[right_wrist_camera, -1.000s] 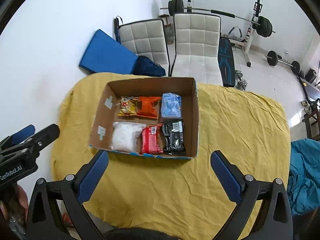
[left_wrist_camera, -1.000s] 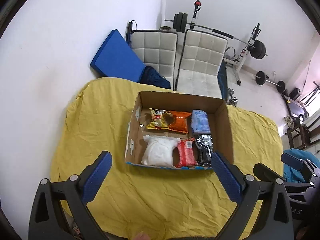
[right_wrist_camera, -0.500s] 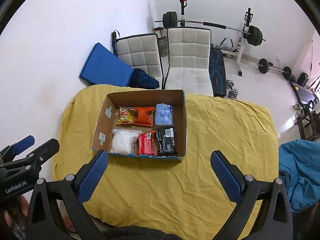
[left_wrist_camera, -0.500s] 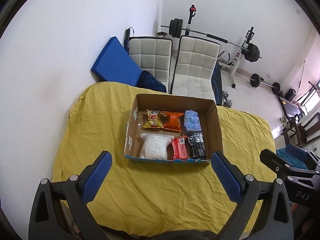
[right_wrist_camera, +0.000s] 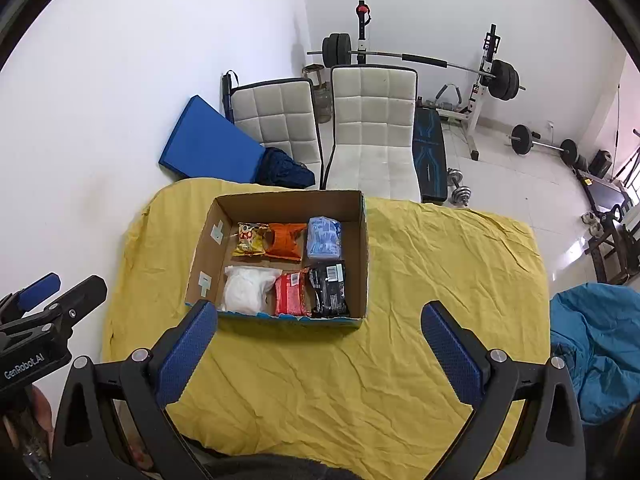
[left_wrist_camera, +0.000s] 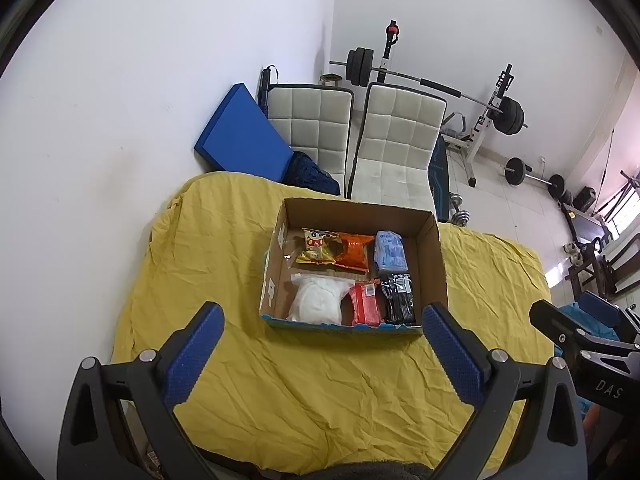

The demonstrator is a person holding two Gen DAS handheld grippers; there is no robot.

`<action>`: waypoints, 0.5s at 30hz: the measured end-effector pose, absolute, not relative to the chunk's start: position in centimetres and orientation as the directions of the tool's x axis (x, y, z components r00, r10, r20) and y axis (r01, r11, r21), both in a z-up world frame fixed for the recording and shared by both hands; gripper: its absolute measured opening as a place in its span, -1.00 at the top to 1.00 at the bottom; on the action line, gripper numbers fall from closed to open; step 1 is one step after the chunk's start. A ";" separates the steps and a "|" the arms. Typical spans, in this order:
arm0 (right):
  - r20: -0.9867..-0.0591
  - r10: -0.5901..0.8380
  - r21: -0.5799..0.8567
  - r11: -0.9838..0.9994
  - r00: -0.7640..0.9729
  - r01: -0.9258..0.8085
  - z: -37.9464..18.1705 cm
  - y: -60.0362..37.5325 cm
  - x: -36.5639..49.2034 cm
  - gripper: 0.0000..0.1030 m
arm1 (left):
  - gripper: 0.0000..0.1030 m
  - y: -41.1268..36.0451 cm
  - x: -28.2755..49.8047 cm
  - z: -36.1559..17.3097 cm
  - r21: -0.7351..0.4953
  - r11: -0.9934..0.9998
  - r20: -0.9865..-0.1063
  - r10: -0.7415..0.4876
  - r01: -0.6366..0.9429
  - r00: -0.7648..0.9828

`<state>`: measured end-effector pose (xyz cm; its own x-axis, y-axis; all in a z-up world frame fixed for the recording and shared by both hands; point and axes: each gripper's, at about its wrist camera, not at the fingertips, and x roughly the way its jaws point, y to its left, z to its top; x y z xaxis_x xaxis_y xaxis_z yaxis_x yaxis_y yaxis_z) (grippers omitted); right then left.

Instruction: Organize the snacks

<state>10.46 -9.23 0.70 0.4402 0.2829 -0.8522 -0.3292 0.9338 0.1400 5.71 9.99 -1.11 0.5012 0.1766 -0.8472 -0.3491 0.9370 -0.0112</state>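
1. A yellow-clothed table (left_wrist_camera: 320,400) is seen in a home gym, with two white chairs (right_wrist_camera: 372,120) beyond its far edge.
2. Six snack packets are laid in a cardboard box (left_wrist_camera: 430,256) at the table's middle.
3. The left gripper (left_wrist_camera: 320,356) and right gripper (right_wrist_camera: 320,352) are held wide apart and empty, near the table's front edge.
4. The white pouch (left_wrist_camera: 318,300) is judged soft and light, the black packet (right_wrist_camera: 330,288) slippery; a pinch at a sealed edge is advised.

A bench (left_wrist_camera: 224,264) draped in a wrinkled yellow cloth (left_wrist_camera: 320,392) carries a single open cardboard box (left_wrist_camera: 431,256), which sits toward the far side and nearer the wall. The cloth hangs over the bench's edges, and the rest of its surface lies bare around the box.
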 end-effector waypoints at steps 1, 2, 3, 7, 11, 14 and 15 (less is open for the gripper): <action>-0.851 0.283 0.140 0.934 0.442 -0.328 0.8 -9.3 10.4 -1.00 | -0.98 10.0 5.7 -1.0 -0.012 0.937 -0.846 0.177 -0.349 0.503; -0.850 0.282 0.139 0.935 0.445 -0.327 0.9 -9.3 10.4 -1.00 | -0.98 9.9 5.6 -0.9 -0.011 0.937 -0.845 0.178 -0.349 0.504; -0.850 0.281 0.138 0.935 0.445 -0.327 0.9 -9.2 10.4 -1.00 | -0.98 9.8 5.6 -0.9 -0.010 0.937 -0.845 0.179 -0.349 0.505; -0.851 0.279 0.135 0.935 0.444 -0.328 1.0 -9.2 10.2 -1.00 | -0.98 9.7 5.4 -0.7 -0.012 0.938 -0.843 0.177 -0.345 0.509; -0.853 0.268 0.125 0.938 0.448 -0.323 1.2 -9.2 10.2 -1.00 | -0.98 9.6 5.4 -0.4 -0.005 0.940 -0.841 0.181 -0.341 0.510; -0.851 0.262 0.119 0.941 0.456 -0.317 1.4 -9.4 10.0 -1.00 | -0.98 9.5 5.5 -0.4 -0.003 0.941 -0.843 0.180 -0.338 0.508; -0.850 0.260 0.118 0.942 0.458 -0.315 1.4 -9.4 10.0 -1.00 | -0.98 9.5 5.4 -0.3 -0.003 0.942 -0.843 0.178 -0.336 0.508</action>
